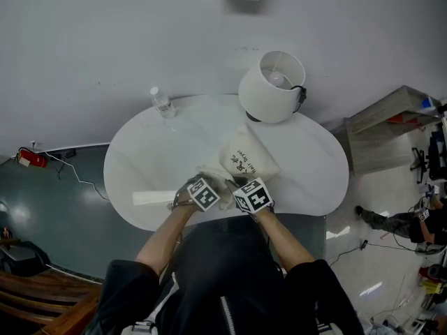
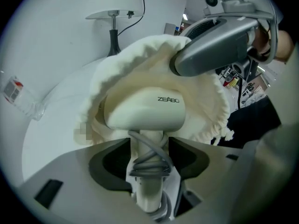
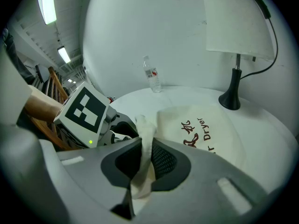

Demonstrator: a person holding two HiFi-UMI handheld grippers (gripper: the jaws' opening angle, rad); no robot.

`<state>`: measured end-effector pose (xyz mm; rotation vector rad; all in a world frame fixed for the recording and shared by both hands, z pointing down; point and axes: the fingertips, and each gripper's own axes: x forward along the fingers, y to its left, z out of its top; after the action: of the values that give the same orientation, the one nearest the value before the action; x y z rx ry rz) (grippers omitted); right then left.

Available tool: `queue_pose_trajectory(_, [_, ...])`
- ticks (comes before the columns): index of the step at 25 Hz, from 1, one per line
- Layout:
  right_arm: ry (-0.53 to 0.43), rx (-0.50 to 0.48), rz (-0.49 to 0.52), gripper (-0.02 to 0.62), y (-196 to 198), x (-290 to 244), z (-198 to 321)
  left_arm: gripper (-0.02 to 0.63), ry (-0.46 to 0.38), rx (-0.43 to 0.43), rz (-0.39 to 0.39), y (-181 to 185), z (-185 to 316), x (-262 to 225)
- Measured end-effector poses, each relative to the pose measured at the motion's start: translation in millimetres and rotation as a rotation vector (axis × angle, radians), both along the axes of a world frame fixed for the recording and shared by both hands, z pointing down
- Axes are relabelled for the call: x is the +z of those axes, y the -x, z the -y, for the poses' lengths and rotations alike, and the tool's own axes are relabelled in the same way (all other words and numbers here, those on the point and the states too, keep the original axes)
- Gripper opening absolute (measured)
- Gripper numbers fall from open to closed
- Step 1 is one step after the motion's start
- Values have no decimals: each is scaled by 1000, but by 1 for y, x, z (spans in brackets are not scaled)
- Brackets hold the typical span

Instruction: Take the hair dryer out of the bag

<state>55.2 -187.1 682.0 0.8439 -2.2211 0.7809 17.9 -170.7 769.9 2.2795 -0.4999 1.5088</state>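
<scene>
A cream hair dryer [image 2: 145, 108] with a grey cord wound round its handle pokes out of the open mouth of the cream drawstring bag [image 2: 154, 59]. My left gripper [image 2: 148, 146] is shut on that handle, just below the dryer's head. My right gripper [image 3: 145, 148] is shut on a fold of the bag's rim [image 3: 142, 129]. In the head view both grippers, left [image 1: 204, 191] and right [image 1: 251, 195], sit side by side at the table's near edge, at the mouth of the printed bag [image 1: 248, 158].
The round white table [image 1: 154, 159] carries a white-shaded lamp [image 1: 272, 86] at the back right and a small water bottle [image 1: 162, 103] at the back left. A grey shelf unit [image 1: 391, 117] stands on the floor to the right.
</scene>
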Motion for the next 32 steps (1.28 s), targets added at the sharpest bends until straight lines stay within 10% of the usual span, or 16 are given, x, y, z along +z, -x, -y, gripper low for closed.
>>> queue_pose_trajectory(14, [14,7,3,28,-2,6,-3,221,4,82,77,-4,-3,12])
queue_pose_trajectory(32, [10,11,-10,28,-5,6,1,172,19,73,-5,-8,-19,-7])
